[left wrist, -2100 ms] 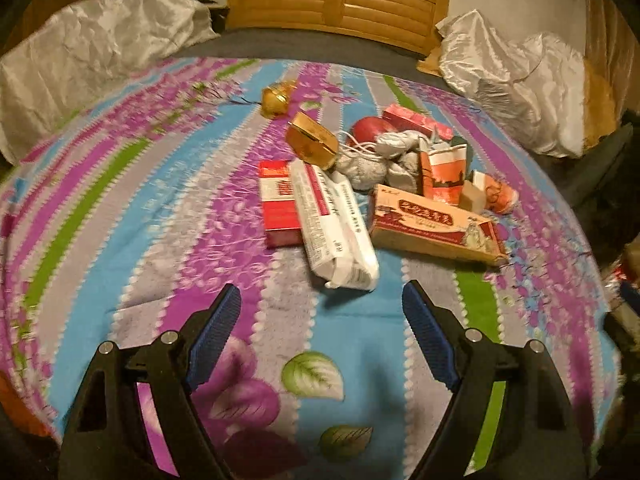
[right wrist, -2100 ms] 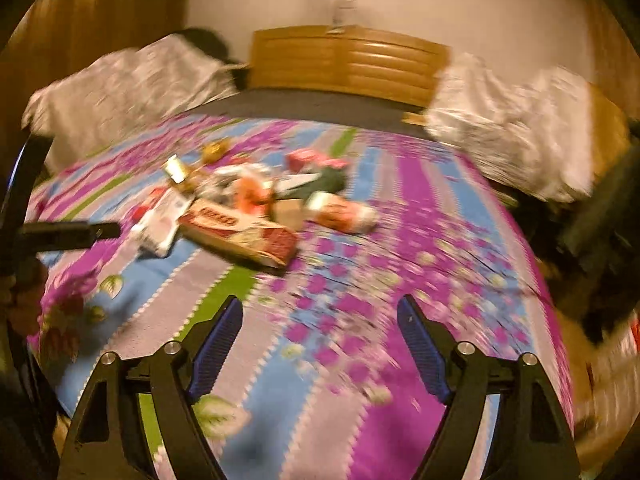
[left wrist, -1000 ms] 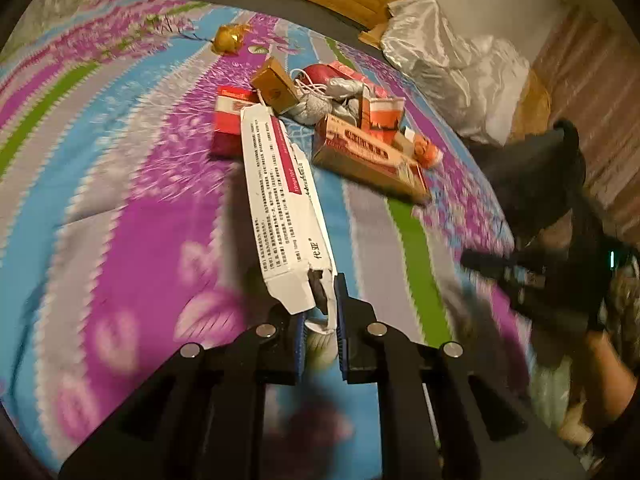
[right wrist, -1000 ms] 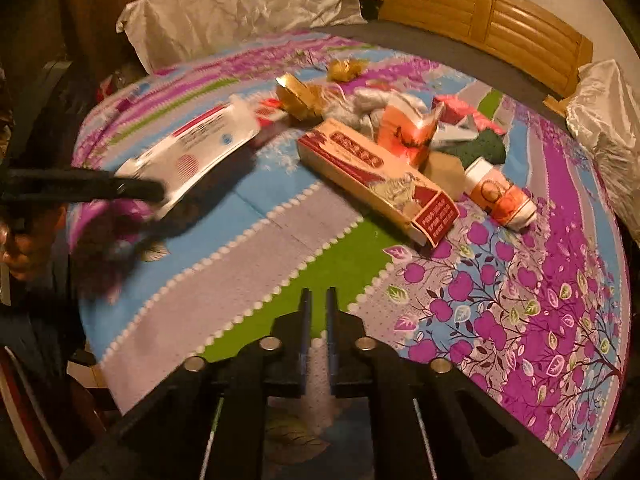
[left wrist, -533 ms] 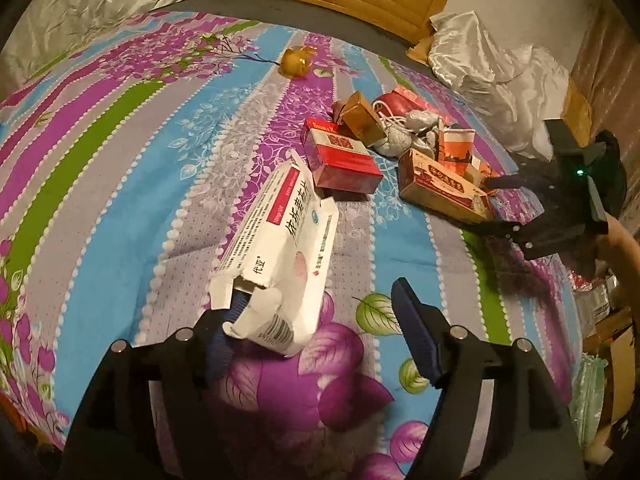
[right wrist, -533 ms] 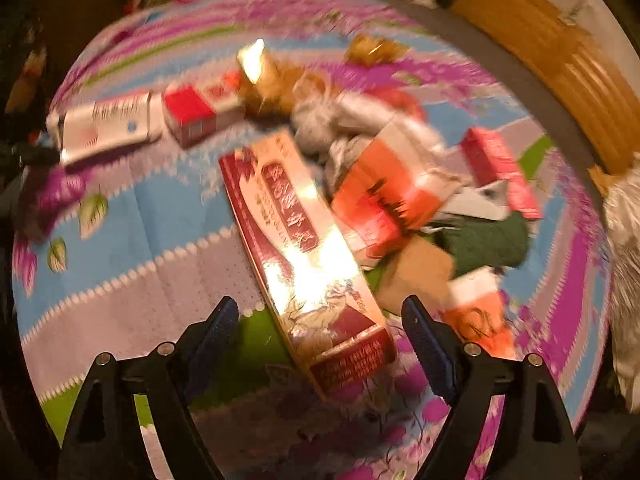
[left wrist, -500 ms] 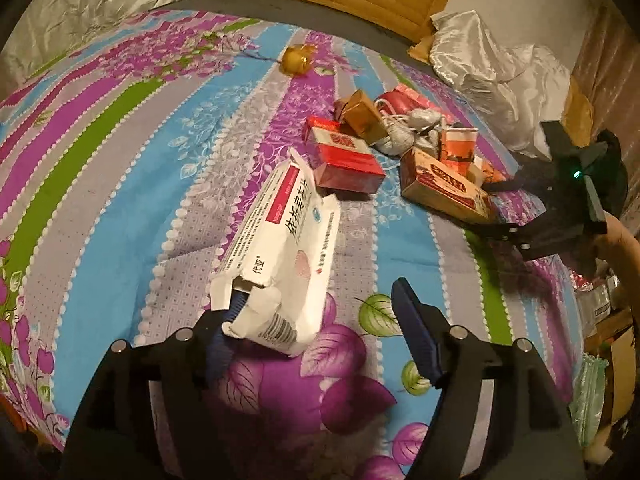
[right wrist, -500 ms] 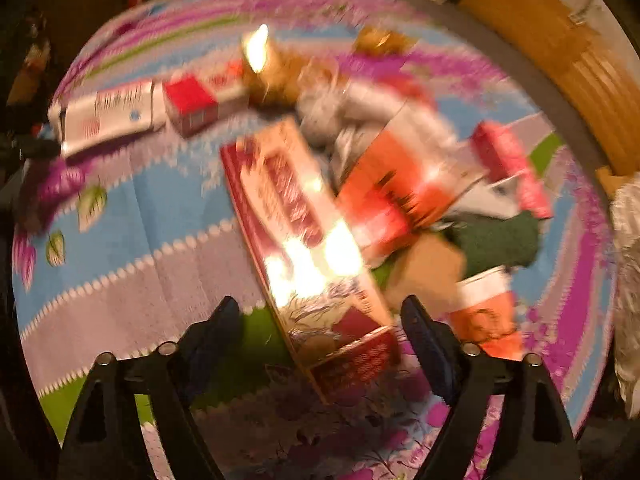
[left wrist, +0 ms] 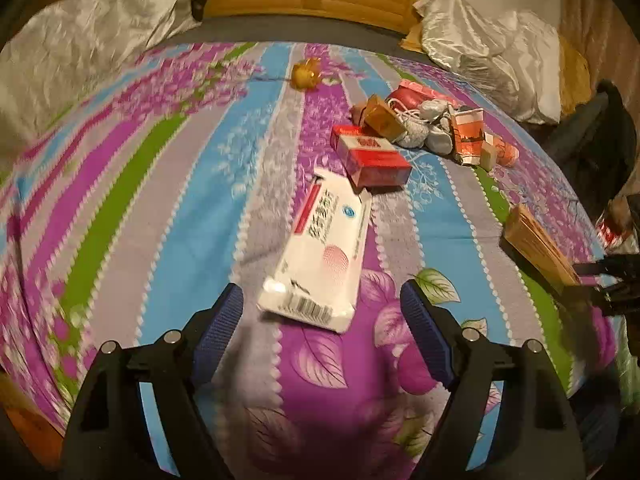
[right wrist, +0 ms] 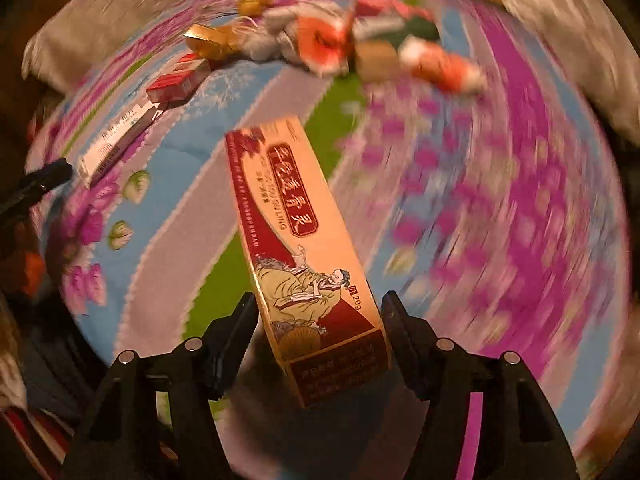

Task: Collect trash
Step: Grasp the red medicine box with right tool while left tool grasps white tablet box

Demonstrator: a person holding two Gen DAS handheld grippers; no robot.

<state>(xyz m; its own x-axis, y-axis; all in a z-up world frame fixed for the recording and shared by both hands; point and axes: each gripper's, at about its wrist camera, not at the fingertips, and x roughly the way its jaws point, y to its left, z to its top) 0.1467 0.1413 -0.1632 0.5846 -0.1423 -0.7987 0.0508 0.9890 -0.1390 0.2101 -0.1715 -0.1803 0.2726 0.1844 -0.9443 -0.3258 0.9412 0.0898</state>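
One white box (left wrist: 320, 256); two red cartons (left wrist: 370, 156)

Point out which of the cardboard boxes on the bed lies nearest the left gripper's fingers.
The long white box, whose barcode end lies just ahead of the left gripper, between its opening fingers. The red-and-white box sits farther up the bedspread, at the white box's far end.

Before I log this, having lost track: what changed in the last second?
The left gripper let go of the white box, lying on the bedspread, near end between its opening jaws. The right gripper, shut empty before, took hold of the long red box and pulled it from the pile. The rest stayed put.
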